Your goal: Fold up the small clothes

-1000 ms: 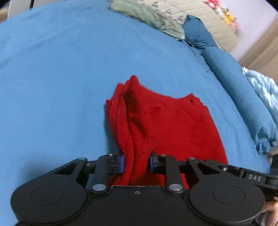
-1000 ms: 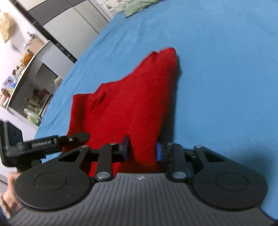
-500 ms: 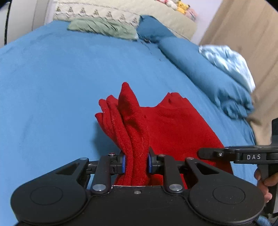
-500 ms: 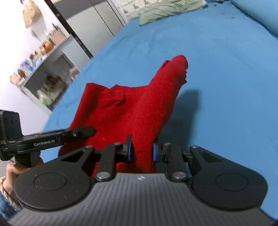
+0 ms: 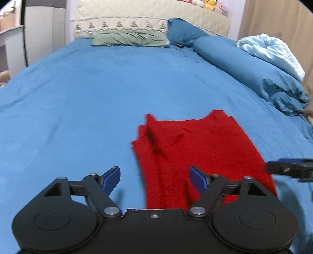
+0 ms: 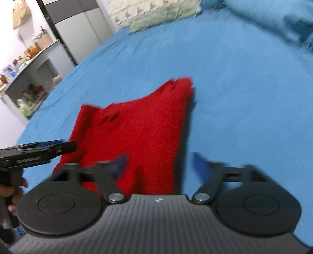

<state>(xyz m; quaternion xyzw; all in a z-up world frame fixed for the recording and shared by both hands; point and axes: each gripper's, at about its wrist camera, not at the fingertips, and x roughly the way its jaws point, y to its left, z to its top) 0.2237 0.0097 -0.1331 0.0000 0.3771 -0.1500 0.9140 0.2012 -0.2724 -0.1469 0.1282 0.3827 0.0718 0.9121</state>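
Observation:
A red knitted garment (image 5: 197,150) lies folded flat on the blue bedsheet (image 5: 88,101). It also shows in the right wrist view (image 6: 137,132). My left gripper (image 5: 154,176) is open and empty, over the garment's near left edge. My right gripper (image 6: 158,164) is open and empty, over the garment's near right edge. The right gripper's tip (image 5: 287,169) shows at the right of the left wrist view. The left gripper (image 6: 39,151) shows at the left of the right wrist view.
A green pillow (image 5: 129,38), a cream quilted headboard (image 5: 148,17) and a rolled blue duvet (image 5: 254,72) with a pale blue blanket (image 5: 272,50) line the bed's far and right sides. Shelves with clutter (image 6: 25,78) stand beyond the bed's left side.
Both grippers have opened and let go of the red garment. The garment has dropped flat onto the sheet. Both grippers have pulled back a little.

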